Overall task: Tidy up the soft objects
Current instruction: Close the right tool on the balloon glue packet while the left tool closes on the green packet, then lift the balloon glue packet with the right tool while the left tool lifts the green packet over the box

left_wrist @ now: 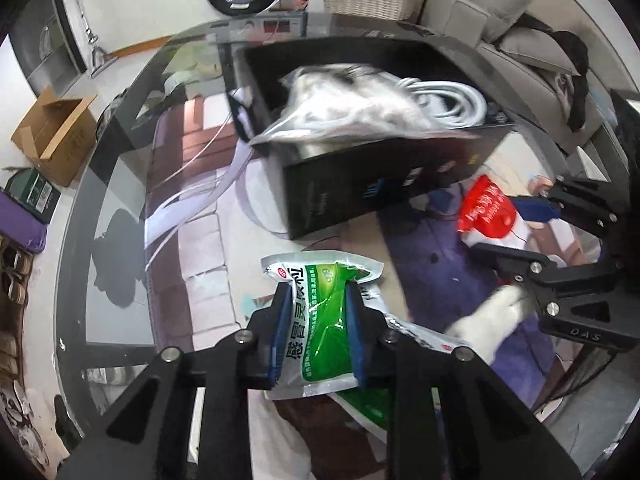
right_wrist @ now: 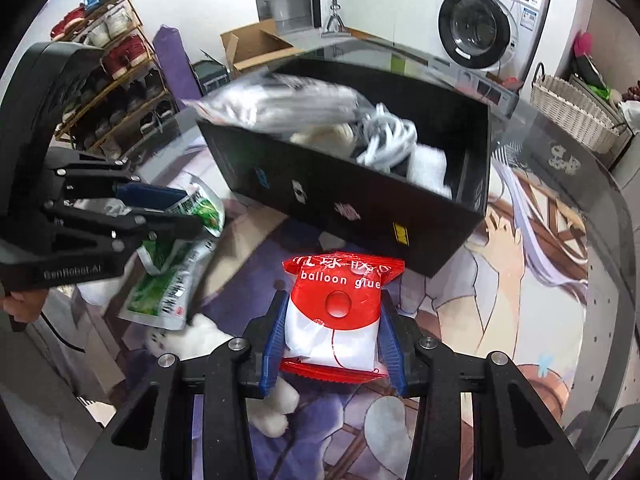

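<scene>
My left gripper (left_wrist: 318, 294) is shut on a green and white pouch (left_wrist: 320, 312), its blue pads pinching the pouch from both sides. From the right wrist view that same left gripper (right_wrist: 188, 210) shows at the left with the green pouch (right_wrist: 168, 280) hanging from it. My right gripper (right_wrist: 334, 312) is shut on a red and white "balloon glue" packet (right_wrist: 340, 300); the right gripper (left_wrist: 516, 224) and its red packet (left_wrist: 486, 212) also appear in the left wrist view. A black open box (right_wrist: 360, 208) stands just beyond, holding a white cable coil (right_wrist: 386, 136), with a clear bag (right_wrist: 280, 100) lying on its near left rim.
A white plush toy (right_wrist: 224, 340) lies on the printed mat (right_wrist: 520, 280) under the grippers. The glass table edge (left_wrist: 80, 216) curves along the left. A wicker basket (right_wrist: 572, 116), a washing machine (right_wrist: 480, 20), a shoe rack (right_wrist: 116, 80) and a cardboard box (left_wrist: 52, 132) stand around.
</scene>
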`<state>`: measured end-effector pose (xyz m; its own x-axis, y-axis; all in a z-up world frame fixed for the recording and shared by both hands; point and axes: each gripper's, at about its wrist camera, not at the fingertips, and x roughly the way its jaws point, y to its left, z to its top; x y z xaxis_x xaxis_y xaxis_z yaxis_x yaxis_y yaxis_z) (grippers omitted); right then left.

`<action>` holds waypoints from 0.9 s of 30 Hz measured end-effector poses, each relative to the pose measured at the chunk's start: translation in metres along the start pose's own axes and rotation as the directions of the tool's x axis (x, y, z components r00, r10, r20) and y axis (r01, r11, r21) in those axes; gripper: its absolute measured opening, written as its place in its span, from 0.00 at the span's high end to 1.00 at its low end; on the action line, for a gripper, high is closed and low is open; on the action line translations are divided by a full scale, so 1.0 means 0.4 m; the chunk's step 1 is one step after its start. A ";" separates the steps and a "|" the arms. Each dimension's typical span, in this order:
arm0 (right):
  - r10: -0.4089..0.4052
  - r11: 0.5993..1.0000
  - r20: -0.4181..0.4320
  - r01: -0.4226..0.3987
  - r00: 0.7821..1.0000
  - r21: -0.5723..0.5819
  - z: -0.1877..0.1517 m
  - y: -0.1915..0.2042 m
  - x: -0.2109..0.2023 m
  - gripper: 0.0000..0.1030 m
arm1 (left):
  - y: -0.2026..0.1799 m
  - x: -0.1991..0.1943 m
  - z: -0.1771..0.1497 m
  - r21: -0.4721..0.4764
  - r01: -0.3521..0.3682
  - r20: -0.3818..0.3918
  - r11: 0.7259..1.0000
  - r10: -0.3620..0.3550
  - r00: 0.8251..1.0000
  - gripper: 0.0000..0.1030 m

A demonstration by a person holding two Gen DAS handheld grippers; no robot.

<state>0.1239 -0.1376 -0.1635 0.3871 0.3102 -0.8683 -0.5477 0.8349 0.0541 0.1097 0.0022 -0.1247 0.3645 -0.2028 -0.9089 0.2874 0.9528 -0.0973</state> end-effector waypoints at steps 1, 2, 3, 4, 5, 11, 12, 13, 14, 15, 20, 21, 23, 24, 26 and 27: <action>0.001 1.000 0.005 -0.001 1.000 -0.003 0.002 0.006 -0.007 0.59 | -0.007 -0.011 0.000 0.009 0.005 0.008 1.000 -0.005 1.000 0.77; 0.000 1.000 0.013 0.000 1.000 -0.008 0.003 0.012 -0.015 0.59 | -0.013 -0.024 0.000 0.012 0.007 0.024 1.000 -0.007 1.000 0.77; 0.000 1.000 0.019 0.000 1.000 -0.011 0.003 0.016 -0.021 0.59 | -0.017 -0.037 0.001 0.017 0.007 0.040 1.000 -0.007 0.999 0.77; 0.001 1.000 0.024 -0.001 1.000 -0.015 0.007 0.021 -0.026 0.59 | -0.020 -0.048 0.004 0.024 0.007 0.051 1.000 -0.008 0.999 0.77; 0.003 1.000 0.027 -0.003 1.000 -0.016 0.008 0.024 -0.031 0.59 | -0.026 -0.057 0.004 0.022 0.002 0.066 1.000 -0.004 0.998 0.77; 0.008 1.000 0.098 -0.005 0.995 -0.028 0.021 0.038 -0.080 0.59 | -0.028 -0.102 0.010 0.030 0.008 0.130 1.000 -0.012 0.991 0.77; 0.005 0.999 0.116 0.000 0.993 -0.037 0.025 0.043 -0.092 0.59 | -0.023 -0.108 0.014 0.030 0.004 0.141 1.000 -0.009 0.990 0.77; 0.004 0.999 0.133 0.002 0.991 -0.041 0.027 0.048 -0.102 0.59 | -0.025 -0.116 0.015 0.035 0.006 0.154 0.999 -0.011 0.988 0.77; 0.004 0.999 0.151 0.003 0.989 -0.044 0.029 0.052 -0.114 0.59 | -0.026 -0.126 0.016 0.037 0.006 0.170 0.999 -0.013 0.985 0.77; 0.006 0.999 0.167 0.002 0.986 -0.047 0.030 0.053 -0.125 0.59 | -0.028 -0.137 0.017 0.043 0.005 0.186 0.999 -0.013 0.982 0.77; -0.008 0.997 0.260 0.026 0.965 -0.066 0.037 0.073 -0.183 0.59 | -0.041 -0.186 0.019 0.077 -0.017 0.282 0.997 -0.005 0.959 0.77; -0.022 0.997 0.285 0.042 0.958 -0.064 0.037 0.076 -0.197 0.59 | -0.042 -0.195 0.019 0.079 -0.014 0.299 0.997 -0.010 0.954 0.77; -0.039 0.997 0.332 0.060 0.943 -0.053 0.039 0.080 -0.223 0.59 | -0.052 -0.217 0.018 0.097 -0.040 0.348 0.994 0.004 0.938 0.77; -0.040 0.997 0.351 0.061 0.936 -0.049 0.038 0.077 -0.234 0.59 | -0.061 -0.225 0.014 0.123 -0.059 0.369 0.991 0.010 0.929 0.77; -0.041 0.998 0.411 0.061 0.911 -0.035 0.038 0.073 -0.266 0.59 | -0.077 -0.250 0.007 0.146 -0.100 0.435 0.984 0.026 0.900 0.77; -0.044 0.998 0.444 0.063 0.895 -0.029 0.038 0.073 -0.282 0.59 | -0.080 -0.263 0.006 0.149 -0.106 0.460 0.983 0.026 0.888 0.77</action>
<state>0.0754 -0.1414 -0.0565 0.6996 0.4430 -0.5607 -0.5437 0.8391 -0.0154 0.0644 -0.0076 -0.0249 0.7383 -0.2593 -0.6226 0.3758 0.9247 0.0605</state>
